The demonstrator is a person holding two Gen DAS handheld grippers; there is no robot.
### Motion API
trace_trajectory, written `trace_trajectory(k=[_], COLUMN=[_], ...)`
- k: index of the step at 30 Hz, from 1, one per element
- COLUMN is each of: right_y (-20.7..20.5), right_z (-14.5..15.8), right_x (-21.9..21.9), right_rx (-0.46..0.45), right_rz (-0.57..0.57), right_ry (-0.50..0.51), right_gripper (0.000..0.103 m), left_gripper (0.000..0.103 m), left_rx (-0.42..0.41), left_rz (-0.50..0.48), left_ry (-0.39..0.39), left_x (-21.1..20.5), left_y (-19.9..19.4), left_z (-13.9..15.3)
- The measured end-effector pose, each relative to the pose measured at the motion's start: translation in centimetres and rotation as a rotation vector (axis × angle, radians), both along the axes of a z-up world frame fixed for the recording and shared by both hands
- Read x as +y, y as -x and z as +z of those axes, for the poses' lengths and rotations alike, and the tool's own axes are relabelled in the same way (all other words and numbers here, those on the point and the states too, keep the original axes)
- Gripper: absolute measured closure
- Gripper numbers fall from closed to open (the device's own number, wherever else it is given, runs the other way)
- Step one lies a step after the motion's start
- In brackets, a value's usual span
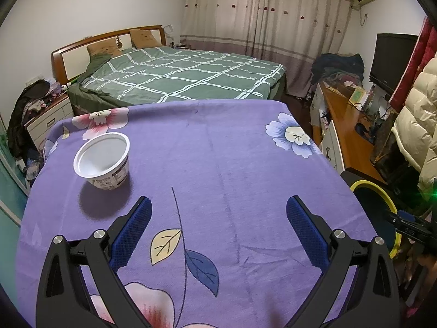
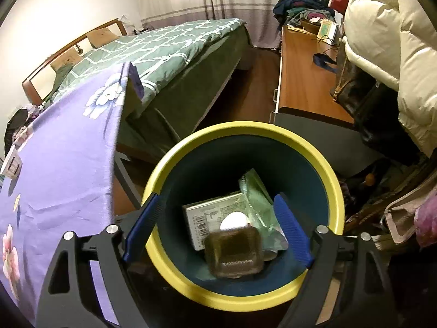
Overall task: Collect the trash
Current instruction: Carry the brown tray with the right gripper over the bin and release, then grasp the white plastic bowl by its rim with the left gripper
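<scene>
A white plastic cup [image 1: 105, 161] with a printed label stands upright on the purple flowered tablecloth [image 1: 218, 164], ahead and left of my left gripper [image 1: 218, 213], which is open and empty above the cloth. My right gripper [image 2: 217, 205] is open and empty over a dark bin with a yellow rim [image 2: 334, 188]. In the bin lie a clear plastic tray [image 2: 235, 254], blurred, a flat box with a barcode [image 2: 210, 213] and a green foil wrapper [image 2: 256, 199]. The bin also shows at the right edge of the left wrist view [image 1: 382, 199].
A bed with a green checked cover [image 1: 185, 76] stands beyond the table. A wooden desk [image 2: 303, 82] with clutter and a cream padded coat [image 2: 387, 35] are to the right of the bin. A nightstand [image 1: 49, 120] is at the far left.
</scene>
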State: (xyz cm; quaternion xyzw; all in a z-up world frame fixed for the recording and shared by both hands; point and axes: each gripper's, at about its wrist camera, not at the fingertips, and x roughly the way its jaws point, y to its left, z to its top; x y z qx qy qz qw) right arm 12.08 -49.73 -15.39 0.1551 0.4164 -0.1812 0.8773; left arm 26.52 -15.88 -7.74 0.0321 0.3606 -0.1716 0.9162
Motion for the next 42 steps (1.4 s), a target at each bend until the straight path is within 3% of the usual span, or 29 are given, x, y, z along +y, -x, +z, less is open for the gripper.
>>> trace_trajectory(k=[8,12,17,28,36,42], right_y=[-1.0,-1.6,-2.9,-6.2,-6.9,-7.2], right_z=[0.7,1.4,2.6,2.6,1.9,1.3], right_x=[1.7,2.9,5.1,8.7,9.2,9.1], right_rx=[-0.028,-0.054,-0.085,-0.084,-0.074,-0.062], right_rz=[0.043,0.074,0.123,0.221,0.234,0.237], right_ry=[-0.021,-0.030,-0.032,-0.048,-0.058,-0.067], right_gripper=[0.023,0.023,0.022,0.022,0.022,0.022], left_gripper=[0.006,0.006,0.006,0.006,0.007,0.012], left_rx=[0.037,0.079,0.107,0.160,0.159,0.138], left_rz=[0.115,0.217,0.271,0.342,0.370,0.372], left_ry=[-0.023,-0.014,-0.006,-0.011,-0.051,-0.038], left_x=[4.0,7.5,9.8,10.7,10.6,10.4], left_y=[-1.2,-3.0,-5.8,-12.7,-14.7,-15.2], left_z=[-1.5,-2.6,-3.6,-5.4,-6.5,-6.8])
